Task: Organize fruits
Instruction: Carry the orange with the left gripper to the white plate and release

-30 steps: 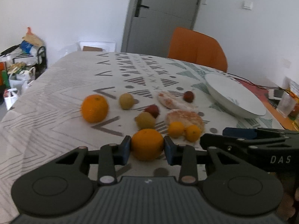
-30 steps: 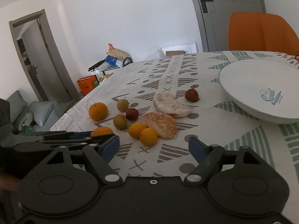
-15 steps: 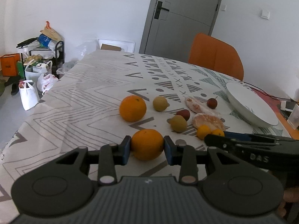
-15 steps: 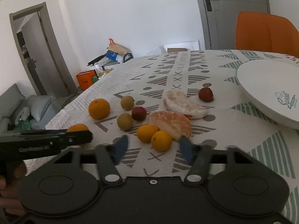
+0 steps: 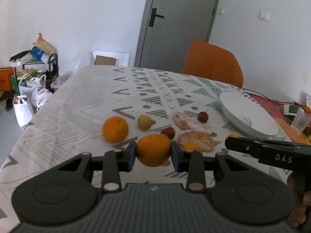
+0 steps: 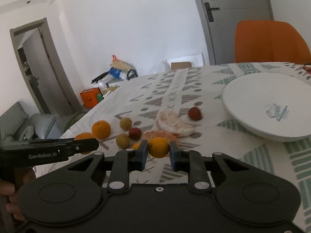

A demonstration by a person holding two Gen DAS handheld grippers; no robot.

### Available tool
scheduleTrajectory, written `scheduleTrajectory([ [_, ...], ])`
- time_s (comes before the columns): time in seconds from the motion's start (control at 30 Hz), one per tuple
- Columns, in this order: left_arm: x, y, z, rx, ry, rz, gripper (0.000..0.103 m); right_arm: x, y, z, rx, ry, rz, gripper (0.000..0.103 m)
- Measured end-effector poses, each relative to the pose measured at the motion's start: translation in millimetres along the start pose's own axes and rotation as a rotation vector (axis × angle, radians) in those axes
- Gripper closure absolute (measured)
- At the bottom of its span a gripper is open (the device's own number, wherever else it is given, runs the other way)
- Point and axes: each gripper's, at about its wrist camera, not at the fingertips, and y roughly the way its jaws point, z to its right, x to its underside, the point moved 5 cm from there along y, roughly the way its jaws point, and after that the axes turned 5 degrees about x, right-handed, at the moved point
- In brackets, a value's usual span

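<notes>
My left gripper (image 5: 153, 155) is shut on a large orange (image 5: 153, 149) and holds it above the patterned tablecloth. My right gripper (image 6: 157, 154) is shut on a small orange citrus (image 6: 158, 147), lifted over the fruit group. On the cloth lie a second large orange (image 5: 115, 129), two yellow-green fruits (image 6: 125, 123) (image 6: 122, 140), a dark red fruit (image 6: 134, 133), a stemmed red fruit (image 6: 194, 113), peeled citrus pieces (image 6: 173, 122) and another small orange citrus (image 5: 189, 146). A white bowl (image 6: 252, 91) stands at the right.
An orange chair (image 5: 211, 64) stands behind the table's far edge. Cables and small items (image 5: 297, 114) lie beyond the bowl at the right. Bags and a rack (image 5: 29, 83) stand on the floor left of the table. The table's left edge (image 5: 25, 128) is close.
My right gripper closed on the small orange citrus and lifted it. My left gripper, still holding the large orange, shifted with it over the fruit group.
</notes>
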Motion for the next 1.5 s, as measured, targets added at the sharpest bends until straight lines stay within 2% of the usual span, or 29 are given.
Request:
scheduleTrajectory([
  [0.37,-21,10,37,0.055,0.063,0.032,0.067,-13,-17,29,0.039,0.012,0.063,0.081],
  [0.8,-40,35,76,0.119,0.127,0.043,0.067,-23,-31,67,0.131,0.043,0.116,0.081],
  [1.2,-47,67,118,0.171,0.176,0.012,0.067,-21,-43,112,0.225,0.093,0.138,0.081],
  [1.5,-49,86,145,0.200,0.210,-0.004,0.067,-16,-47,131,0.248,0.114,0.139,0.081],
])
